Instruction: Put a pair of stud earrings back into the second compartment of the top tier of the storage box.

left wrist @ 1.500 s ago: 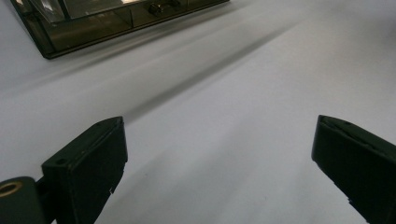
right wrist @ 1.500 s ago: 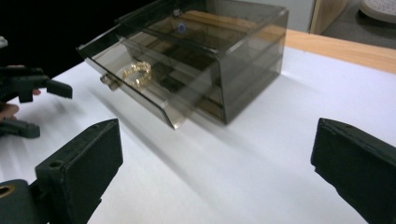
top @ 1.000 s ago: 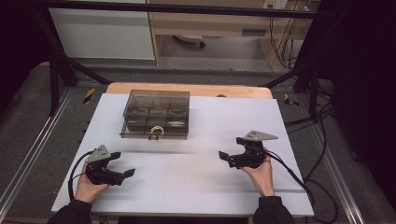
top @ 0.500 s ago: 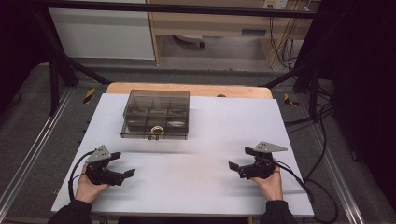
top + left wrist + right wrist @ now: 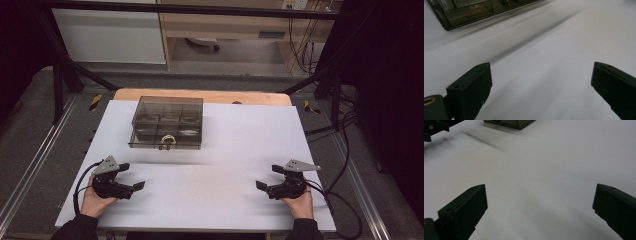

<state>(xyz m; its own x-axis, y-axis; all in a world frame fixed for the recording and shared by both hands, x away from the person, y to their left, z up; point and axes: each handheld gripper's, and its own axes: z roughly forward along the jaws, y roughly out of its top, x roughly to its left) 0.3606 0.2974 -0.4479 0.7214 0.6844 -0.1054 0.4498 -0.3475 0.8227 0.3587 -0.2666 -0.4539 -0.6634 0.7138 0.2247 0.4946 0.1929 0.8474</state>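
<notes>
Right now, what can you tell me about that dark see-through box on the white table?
The box is a flat, rectangular organiser that looks like smoky, see-through plastic. Dividers split its inside into a grid of small compartments. Its lid looks shut, and a small pale ring-like clasp sits at the middle of its near edge. It lies flat toward the far left of the white table, resting on it alone. Both grippers are well clear of it. What the compartments hold is too small to tell.

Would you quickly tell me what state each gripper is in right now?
Left gripper: open, holding nothing, low over the white table.
Right gripper: open, holding nothing.
</notes>
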